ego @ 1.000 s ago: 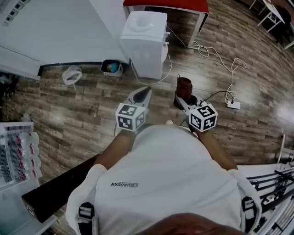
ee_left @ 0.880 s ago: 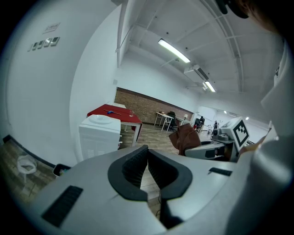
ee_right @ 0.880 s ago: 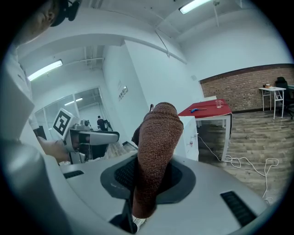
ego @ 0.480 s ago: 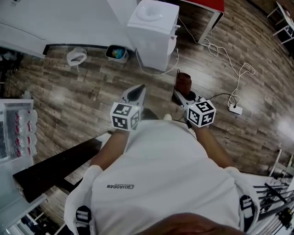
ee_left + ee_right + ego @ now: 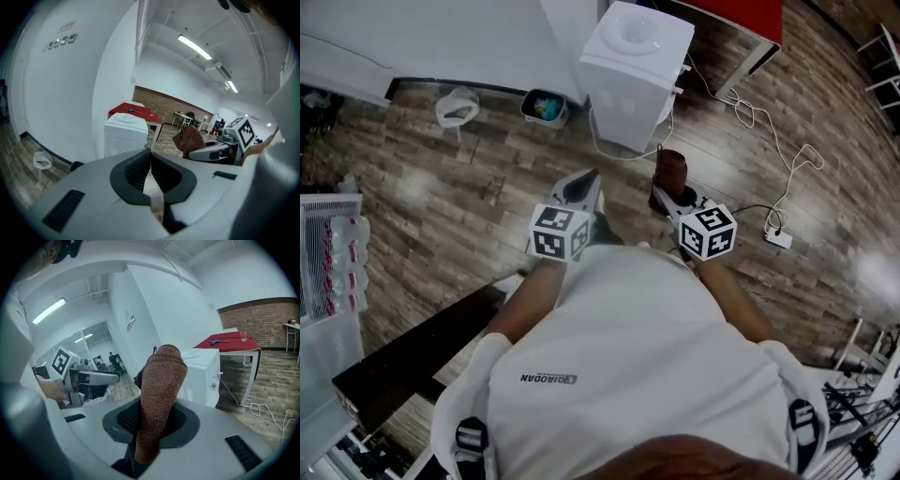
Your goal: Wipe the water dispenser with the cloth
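The white water dispenser [image 5: 636,70] stands on the wood floor by the white wall, ahead of me; it shows also in the left gripper view [image 5: 124,136] and the right gripper view [image 5: 204,376]. A brown cloth [image 5: 159,394] sticks up from my right gripper [image 5: 152,425], whose jaws are shut on it; in the head view the cloth [image 5: 670,172] sits a short way in front of the dispenser's base. My left gripper [image 5: 579,192] is held level beside it, shut and holding nothing [image 5: 150,171]. Both are well short of the dispenser.
A red table [image 5: 750,19] stands behind the dispenser, and a white cable [image 5: 769,150] runs over the floor to a plug block [image 5: 778,238]. A small bin [image 5: 544,106] and a white bag [image 5: 457,106] lie by the wall. A dark bench [image 5: 403,356] is at my left.
The person has stepped forward and turned slightly; the dispenser has shifted right and up in the head view. Both grippers keep their hold and their spacing.
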A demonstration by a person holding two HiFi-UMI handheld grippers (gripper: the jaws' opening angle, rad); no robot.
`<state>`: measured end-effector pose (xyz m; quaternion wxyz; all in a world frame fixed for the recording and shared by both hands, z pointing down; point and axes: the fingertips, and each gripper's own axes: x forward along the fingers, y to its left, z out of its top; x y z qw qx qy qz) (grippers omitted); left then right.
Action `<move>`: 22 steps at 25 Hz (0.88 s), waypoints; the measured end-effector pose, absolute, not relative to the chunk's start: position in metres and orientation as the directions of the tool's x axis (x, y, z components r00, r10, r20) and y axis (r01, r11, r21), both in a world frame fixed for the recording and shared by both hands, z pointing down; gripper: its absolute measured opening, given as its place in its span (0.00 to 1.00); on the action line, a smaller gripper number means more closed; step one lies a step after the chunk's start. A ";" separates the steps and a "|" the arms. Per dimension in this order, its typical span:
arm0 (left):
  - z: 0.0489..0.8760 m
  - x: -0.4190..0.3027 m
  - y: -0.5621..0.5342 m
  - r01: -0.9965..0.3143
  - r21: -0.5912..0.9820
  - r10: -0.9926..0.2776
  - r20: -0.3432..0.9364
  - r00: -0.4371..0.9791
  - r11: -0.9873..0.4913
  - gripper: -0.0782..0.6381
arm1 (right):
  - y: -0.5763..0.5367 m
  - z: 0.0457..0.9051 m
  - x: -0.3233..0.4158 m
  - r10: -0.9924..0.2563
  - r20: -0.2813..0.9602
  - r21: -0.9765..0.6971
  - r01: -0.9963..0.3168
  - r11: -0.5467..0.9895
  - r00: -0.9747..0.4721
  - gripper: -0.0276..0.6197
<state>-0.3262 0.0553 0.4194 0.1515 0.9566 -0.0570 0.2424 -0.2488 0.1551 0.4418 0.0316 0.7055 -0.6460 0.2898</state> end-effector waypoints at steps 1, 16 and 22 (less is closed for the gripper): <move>0.420 -0.320 0.045 -0.176 0.266 -0.029 0.478 0.878 -0.948 0.11 | 0.144 0.442 -0.244 -0.889 0.457 -0.324 -0.932 -0.165 -0.002 0.15; 0.439 -0.247 -0.115 -0.042 0.255 0.104 0.531 0.841 -0.966 0.11 | -0.031 0.462 -0.199 -0.758 0.653 -0.038 -0.998 -0.056 0.018 0.15; 0.456 -0.242 -0.151 0.021 0.245 0.159 0.562 0.812 -0.969 0.11 | -0.095 0.472 -0.162 -0.679 0.716 0.233 -0.972 0.015 0.161 0.15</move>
